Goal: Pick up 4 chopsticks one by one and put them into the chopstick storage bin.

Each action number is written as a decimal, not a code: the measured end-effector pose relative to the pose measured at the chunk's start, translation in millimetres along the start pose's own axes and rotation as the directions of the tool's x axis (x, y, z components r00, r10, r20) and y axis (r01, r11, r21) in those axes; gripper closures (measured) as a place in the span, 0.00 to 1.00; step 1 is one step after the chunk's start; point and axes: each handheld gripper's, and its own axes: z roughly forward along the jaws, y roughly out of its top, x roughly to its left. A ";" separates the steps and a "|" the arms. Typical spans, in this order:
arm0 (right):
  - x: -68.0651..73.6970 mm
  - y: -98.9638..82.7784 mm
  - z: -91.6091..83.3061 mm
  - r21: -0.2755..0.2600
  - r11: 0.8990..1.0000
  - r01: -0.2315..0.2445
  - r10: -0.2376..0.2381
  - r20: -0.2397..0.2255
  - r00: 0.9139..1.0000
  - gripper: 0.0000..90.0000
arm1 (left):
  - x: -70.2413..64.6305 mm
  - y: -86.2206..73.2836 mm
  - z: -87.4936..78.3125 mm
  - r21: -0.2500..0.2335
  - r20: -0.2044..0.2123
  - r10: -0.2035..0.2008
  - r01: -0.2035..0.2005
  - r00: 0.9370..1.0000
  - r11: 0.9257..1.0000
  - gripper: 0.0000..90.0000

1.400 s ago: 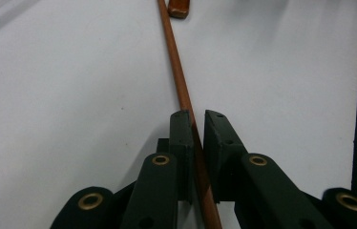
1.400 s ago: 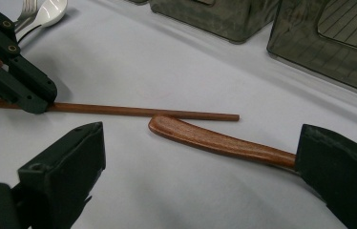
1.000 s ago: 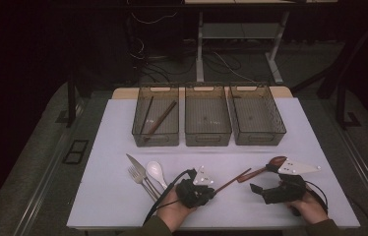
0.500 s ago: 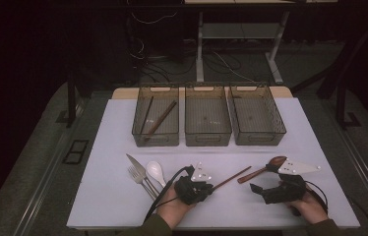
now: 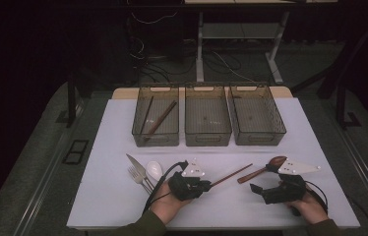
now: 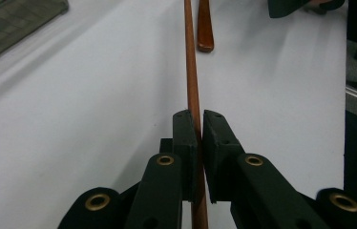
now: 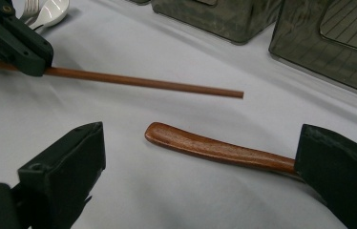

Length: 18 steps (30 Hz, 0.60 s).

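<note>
Wooden spoon [image 7: 219, 150] near chopstick [image 6: 192, 71] — bins [image 5: 207, 118] beyond

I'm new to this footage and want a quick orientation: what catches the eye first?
The left tongs are clamped on a wooden chopstick near the table's front edge. The right tongs stand open around a wooden spoon's handle. Behind stand three clear bins; the left one holds chopsticks.
</note>
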 end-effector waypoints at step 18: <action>-0.2 -0.1 0.3 0.001 1.000 0.000 0.000 -0.001 1.000 0.03 | 19.4 -2.7 -39.5 -0.052 -0.005 -0.001 0.001 1.000 0.999 0.93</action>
